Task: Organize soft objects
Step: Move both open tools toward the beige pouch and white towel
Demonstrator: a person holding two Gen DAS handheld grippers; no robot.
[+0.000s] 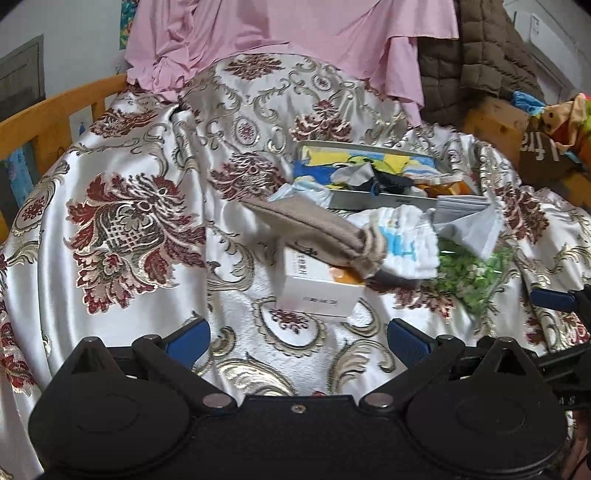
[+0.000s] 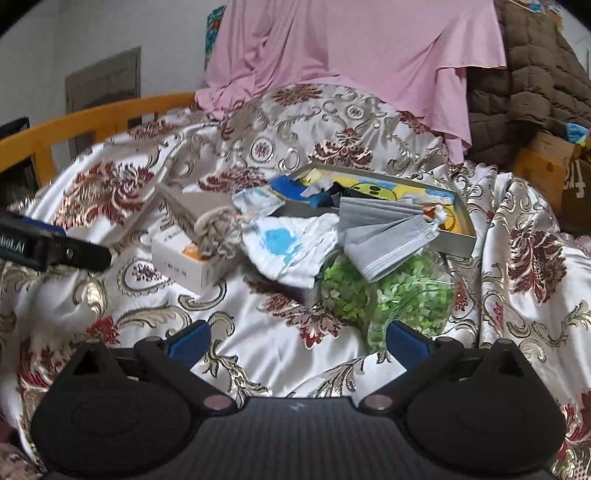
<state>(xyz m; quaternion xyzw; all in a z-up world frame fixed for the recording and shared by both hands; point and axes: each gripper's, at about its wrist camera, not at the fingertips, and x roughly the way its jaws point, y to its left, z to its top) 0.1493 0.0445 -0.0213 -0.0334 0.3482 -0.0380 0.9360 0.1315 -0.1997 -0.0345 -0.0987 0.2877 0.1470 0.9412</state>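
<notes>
A pile of soft things lies on the satin floral cloth (image 1: 129,177). A beige knitted sock (image 1: 317,229) rests across a small white box (image 1: 317,291). Beside it lie a white cloth with blue print (image 1: 402,247), a stack of grey face masks (image 2: 384,236) and a clear bag of green bits (image 2: 388,299). A flat metal tin (image 2: 458,236) behind them holds colourful cloths. My left gripper (image 1: 299,339) is open and empty, just short of the white box. My right gripper (image 2: 299,339) is open and empty, its right finger beside the green bag.
A pink sheet (image 1: 288,33) and a brown quilted blanket (image 1: 476,62) hang behind the pile. A yellow wooden rail (image 1: 55,107) runs along the left. A cardboard box with colourful clutter (image 1: 546,125) stands at the right. The left gripper shows in the right wrist view (image 2: 48,247).
</notes>
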